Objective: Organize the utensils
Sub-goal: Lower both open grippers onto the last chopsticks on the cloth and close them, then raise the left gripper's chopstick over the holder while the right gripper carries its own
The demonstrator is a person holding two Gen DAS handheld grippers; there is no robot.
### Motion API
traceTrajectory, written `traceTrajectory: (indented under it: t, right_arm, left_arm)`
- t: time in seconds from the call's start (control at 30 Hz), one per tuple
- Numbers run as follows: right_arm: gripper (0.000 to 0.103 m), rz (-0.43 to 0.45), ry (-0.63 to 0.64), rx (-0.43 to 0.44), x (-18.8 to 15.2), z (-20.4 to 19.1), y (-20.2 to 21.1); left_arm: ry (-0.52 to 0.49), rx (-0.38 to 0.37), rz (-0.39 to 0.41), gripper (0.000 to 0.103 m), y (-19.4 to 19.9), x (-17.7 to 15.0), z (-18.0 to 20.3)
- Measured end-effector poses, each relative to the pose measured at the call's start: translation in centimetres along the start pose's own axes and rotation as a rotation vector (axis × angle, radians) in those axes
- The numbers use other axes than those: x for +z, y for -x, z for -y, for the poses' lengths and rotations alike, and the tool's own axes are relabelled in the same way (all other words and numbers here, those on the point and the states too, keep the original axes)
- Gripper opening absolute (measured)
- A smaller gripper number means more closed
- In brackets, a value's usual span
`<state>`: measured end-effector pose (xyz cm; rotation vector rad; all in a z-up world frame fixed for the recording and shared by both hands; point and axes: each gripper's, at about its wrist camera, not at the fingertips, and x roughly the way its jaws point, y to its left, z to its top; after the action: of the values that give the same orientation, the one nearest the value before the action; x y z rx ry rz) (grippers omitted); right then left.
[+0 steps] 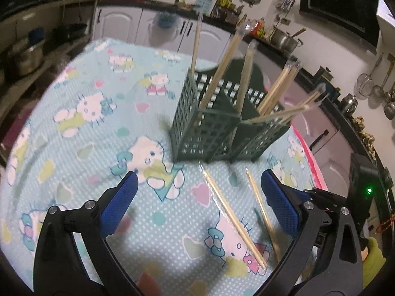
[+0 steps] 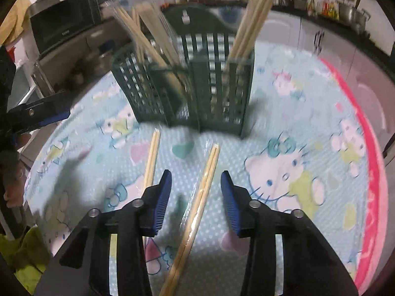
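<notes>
A dark green lattice utensil holder [image 1: 205, 128] [image 2: 187, 86] stands on the cartoon-cat tablecloth, and several wrapped wooden chopstick pairs [image 1: 222, 69] [image 2: 249, 24] lean out of it. In front of it two more wrapped pairs lie flat. My left gripper [image 1: 198, 175] is wide open above the cloth. One pair [image 1: 234, 219] lies between its fingers and the other [image 1: 264, 212] lies close to its right finger. My right gripper [image 2: 196, 172] is open and straddles one pair [image 2: 197, 212] without its pads touching it. The second pair [image 2: 150, 162] lies just left of it.
The light blue tablecloth [image 1: 86, 148] has a pink border [image 2: 370, 172] along the table's right edge. A blue-tipped finger of the left gripper [image 2: 54, 114] enters the right wrist view from the left. Kitchen cabinets, pots and hanging utensils surround the table.
</notes>
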<state>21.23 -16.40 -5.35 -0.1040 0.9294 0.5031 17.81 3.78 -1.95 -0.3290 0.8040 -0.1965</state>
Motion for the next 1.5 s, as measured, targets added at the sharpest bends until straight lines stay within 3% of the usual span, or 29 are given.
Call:
traceTrajectory:
  t: [0.3,0.53,0.63,0.8,0.93,1.23,1.5]
  right_arm:
    - [0.027,-0.111,-0.104,0.030,1.5,1.5,-4.2]
    - [0.015,-0.145,-0.155,0.042,1.7,2.6,-5.5]
    - [0.013,-0.136,-0.175,0.057,1.5,3.4,-5.1]
    - [0.009,-0.117,-0.203,0.081,1.0,4.8,-4.1]
    - [0.008,-0.105,-0.208,0.101,0.8,5.1,-3.4]
    - [0.006,-0.056,-0.174,0.146,1.2,4.3,-0.3]
    - [0.006,0.004,-0.115,0.167,1.8,2.3,3.2]
  left_arm:
    - [0.078,-0.084,-0.175,0.048,-5.4,-1.3,0.0]
    - [0.122,-0.092,-0.266,0.034,-9.4,-1.2,0.6]
    - [0.122,-0.058,-0.274,0.031,-10.5,-1.1,1.2]
    - [0.085,0.042,-0.273,0.016,-11.6,-0.7,2.0]
    - [0.061,0.046,-0.268,0.013,-11.9,-0.8,2.1]
    - [0.165,-0.097,-0.289,0.007,-10.5,-0.6,-1.6]
    - [0.166,-0.188,-0.189,0.005,-5.0,0.4,-3.3]
